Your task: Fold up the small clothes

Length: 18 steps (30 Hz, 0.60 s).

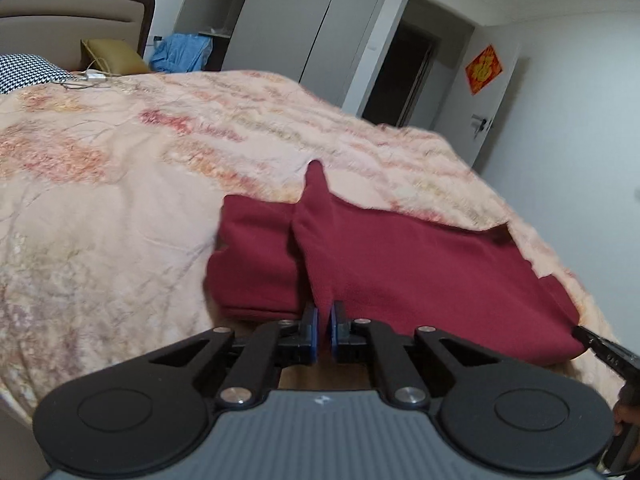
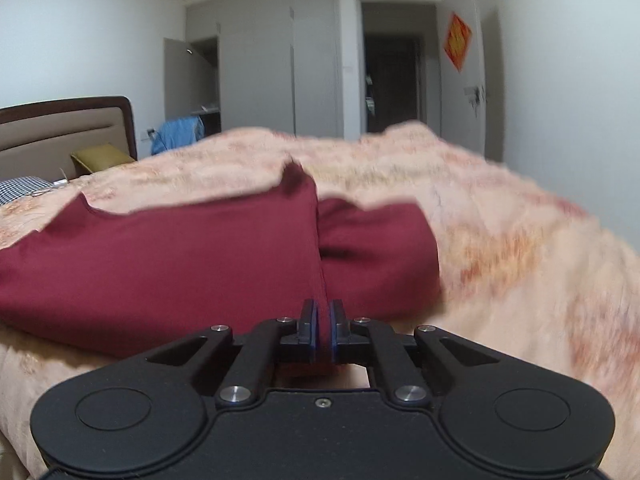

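A dark red garment (image 1: pixel 400 264) lies partly folded on the peach floral bedspread (image 1: pixel 104 184). My left gripper (image 1: pixel 324 316) is shut on the garment's near edge, and a ridge of cloth rises from its blue pads. The right gripper's black tip (image 1: pixel 592 340) shows at the garment's right corner. In the right wrist view the same garment (image 2: pixel 160 256) spreads to the left, and my right gripper (image 2: pixel 323 316) is shut on its near edge, with cloth pinched between the pads.
The bedspread (image 2: pixel 500 260) covers the whole bed. A headboard (image 1: pixel 80 20), an olive pillow (image 1: pixel 114 56) and a checked pillow (image 1: pixel 24 70) are at the far left. A blue garment (image 1: pixel 182 54), grey wardrobe (image 1: pixel 312 28) and open doorway (image 1: pixel 404 76) stand behind.
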### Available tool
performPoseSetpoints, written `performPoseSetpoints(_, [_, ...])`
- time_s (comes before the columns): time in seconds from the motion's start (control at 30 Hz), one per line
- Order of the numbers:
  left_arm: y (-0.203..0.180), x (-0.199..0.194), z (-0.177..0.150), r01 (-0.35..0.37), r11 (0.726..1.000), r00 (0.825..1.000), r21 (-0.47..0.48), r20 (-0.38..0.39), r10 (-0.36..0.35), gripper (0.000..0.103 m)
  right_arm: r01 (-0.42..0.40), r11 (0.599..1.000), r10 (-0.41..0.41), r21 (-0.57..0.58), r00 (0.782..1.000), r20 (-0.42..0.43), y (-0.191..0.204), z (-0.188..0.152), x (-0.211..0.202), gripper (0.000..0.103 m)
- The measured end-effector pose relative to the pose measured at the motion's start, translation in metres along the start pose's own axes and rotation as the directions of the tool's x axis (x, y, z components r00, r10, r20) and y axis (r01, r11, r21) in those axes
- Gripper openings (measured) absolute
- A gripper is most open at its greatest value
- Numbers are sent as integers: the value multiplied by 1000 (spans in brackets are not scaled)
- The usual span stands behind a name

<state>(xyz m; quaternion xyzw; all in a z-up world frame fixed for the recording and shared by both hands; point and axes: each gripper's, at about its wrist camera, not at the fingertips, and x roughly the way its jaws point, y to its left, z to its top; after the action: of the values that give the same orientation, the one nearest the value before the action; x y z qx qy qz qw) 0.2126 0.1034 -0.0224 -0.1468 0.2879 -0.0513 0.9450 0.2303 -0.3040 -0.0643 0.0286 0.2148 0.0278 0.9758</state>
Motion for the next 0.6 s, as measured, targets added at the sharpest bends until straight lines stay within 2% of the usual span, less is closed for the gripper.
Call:
performPoseSetpoints(0.1, [6, 16, -13, -29, 999, 998, -25, -63, 27, 6, 4, 1000, -4, 17, 1000, 5, -2, -5, -2, 6])
performPoseSetpoints(0.2, [11, 16, -18, -24, 997, 999, -69, -48, 21, 7, -15, 1000, 15, -13, 1000, 18, 0, -3, -6, 8])
performPoseSetpoints(0.27, [10, 15, -16, -31, 996, 998, -78, -53, 27, 9, -20, 1000, 21, -21, 1000, 23, 0, 1, -9, 13])
performPoseSetpoints(0.3, [9, 15, -15, -39, 996, 998, -79, -61, 34, 13, -20, 1000, 21, -23, 999, 25, 1, 3, -10, 21])
performPoseSetpoints(0.33, [8, 14, -14, -57, 995, 996, -77, -68, 52, 17, -16, 1000, 16, -25, 999, 29, 2, 5, -11, 35])
performPoseSetpoints(0.37, [5, 12, -13, -84, 994, 994, -70, -74, 78, 27, -10, 1000, 11, -30, 999, 36, 4, 6, -12, 41])
performPoseSetpoints(0.4, [3, 11, -12, -114, 992, 991, -62, -79, 109, 41, -6, 999, 8, -38, 999, 44, 6, 8, -14, 53])
performPoseSetpoints(0.43, [1, 9, -10, -142, 988, 987, -53, -84, 138, 48, -6, 999, 8, -47, 999, 52, 9, 9, -14, 62])
performPoseSetpoints(0.47, [-1, 8, -9, -168, 985, 983, -45, -88, 163, 57, -8, 998, 12, -56, 998, 57, 13, 10, -15, 66])
performPoseSetpoints(0.53, [-4, 7, -7, -197, 980, 976, -32, -97, 193, 72, -22, 997, 27, -75, 997, 70, 20, 14, -15, 80])
performPoseSetpoints(0.57, [-5, 6, -6, -204, 979, 975, -28, -100, 200, 76, -29, 996, 36, -85, 996, 78, 24, 15, -15, 83])
performPoseSetpoints(0.6, [-6, 5, -6, -210, 977, 973, -25, -99, 207, 85, -37, 995, 45, -95, 995, 88, 29, 17, -15, 89])
